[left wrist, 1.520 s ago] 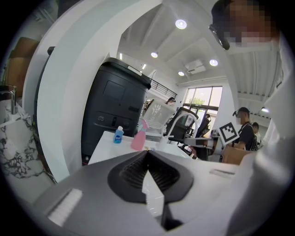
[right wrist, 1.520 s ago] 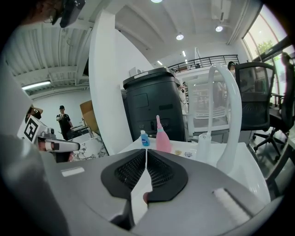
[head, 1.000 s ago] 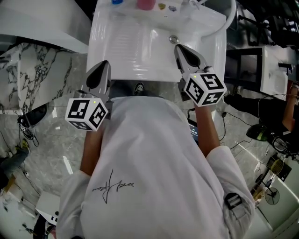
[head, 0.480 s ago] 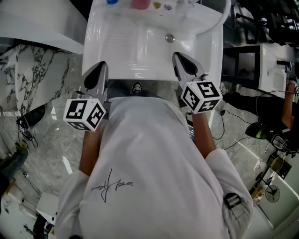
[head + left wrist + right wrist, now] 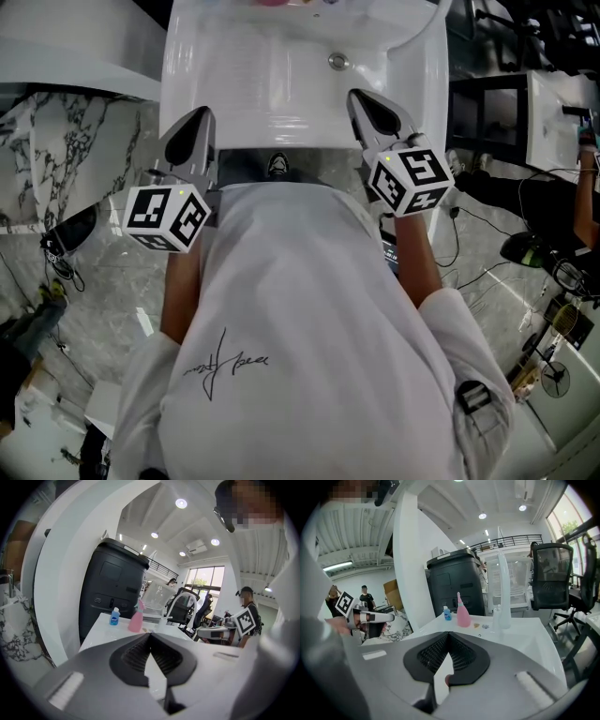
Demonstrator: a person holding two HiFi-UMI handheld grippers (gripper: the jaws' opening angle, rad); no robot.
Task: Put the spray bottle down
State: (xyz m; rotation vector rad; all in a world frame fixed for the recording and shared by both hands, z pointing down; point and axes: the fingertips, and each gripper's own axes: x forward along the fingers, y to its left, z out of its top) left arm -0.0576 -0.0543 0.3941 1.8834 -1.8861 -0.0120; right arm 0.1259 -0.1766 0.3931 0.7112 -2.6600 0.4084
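The pink spray bottle (image 5: pixel 136 620) (image 5: pixel 462 613) stands upright on the far rim of the white sink (image 5: pixel 281 75), with neither gripper touching it. A small blue bottle (image 5: pixel 114 616) (image 5: pixel 447 613) stands just left of it. My left gripper (image 5: pixel 199 112) (image 5: pixel 150 633) hovers over the sink's near left edge, shut and empty. My right gripper (image 5: pixel 354 94) (image 5: pixel 448 633) hangs over the near right part of the basin, just short of the drain (image 5: pixel 337 61); it is also shut with nothing in it. In the head view the bottles are almost cut off at the top edge.
A tall white faucet (image 5: pixel 505 592) rises at the sink's far right. Behind the sink stands a black bin (image 5: pixel 110 592) (image 5: pixel 452 588). An office chair (image 5: pixel 551 578) is to the right. Marble floor (image 5: pixel 84 281) and cables (image 5: pixel 487 234) lie around the person's body.
The right gripper has drawn back from the drain toward the sink's near edge. The far rim with the bottles has slid out of the top of the head view. Both grippers stay shut.
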